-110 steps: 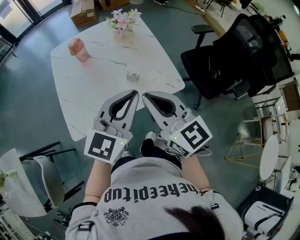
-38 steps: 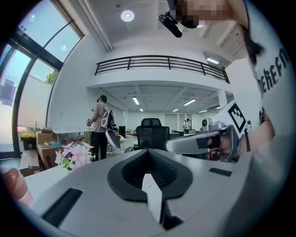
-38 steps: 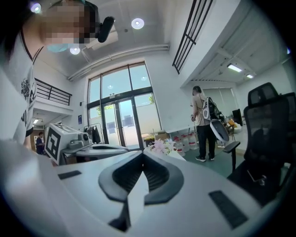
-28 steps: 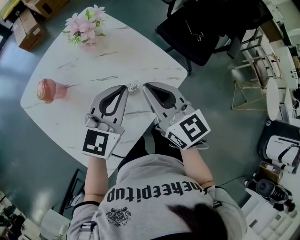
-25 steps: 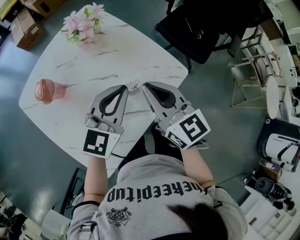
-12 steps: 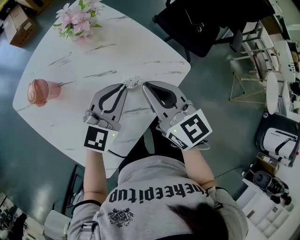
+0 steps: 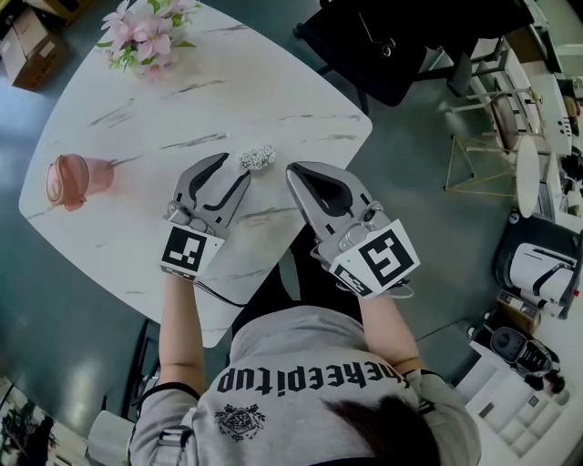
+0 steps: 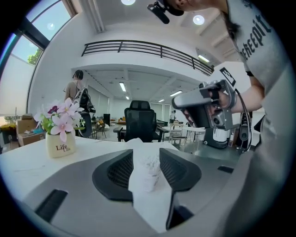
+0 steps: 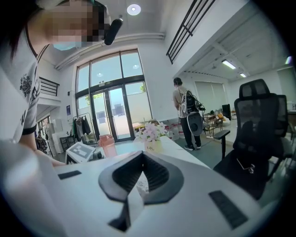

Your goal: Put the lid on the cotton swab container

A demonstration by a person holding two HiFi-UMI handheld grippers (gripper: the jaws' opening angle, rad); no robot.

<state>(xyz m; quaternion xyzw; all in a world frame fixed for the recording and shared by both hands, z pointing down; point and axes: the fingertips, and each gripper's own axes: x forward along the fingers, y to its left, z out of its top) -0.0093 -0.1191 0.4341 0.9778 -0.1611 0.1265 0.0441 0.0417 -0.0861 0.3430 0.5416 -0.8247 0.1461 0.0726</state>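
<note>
Sitting on the white marble table [image 7: 273, 82], the cotton swab container [image 7: 257, 157] lies just beyond the tips of the left gripper [image 7: 235, 167] and a little to the left of the right gripper [image 7: 294, 170], in the space between the two. In the left gripper view it stands straight ahead in the gap between the jaws, which are apart and opening; the head view shows it just past their tips, with neither pad pressing on it. The right gripper's jaws meet at their tips, clenched on nothing. The container is small and low, pale and translucent, with dark specks showing in it; from above it looks lumpy and glinting, and whether a lid sits on it cannot be made out. A pink tumbler [image 7: 71, 179] and a flower vase [image 7: 141, 27] stand well apart from it.
</note>
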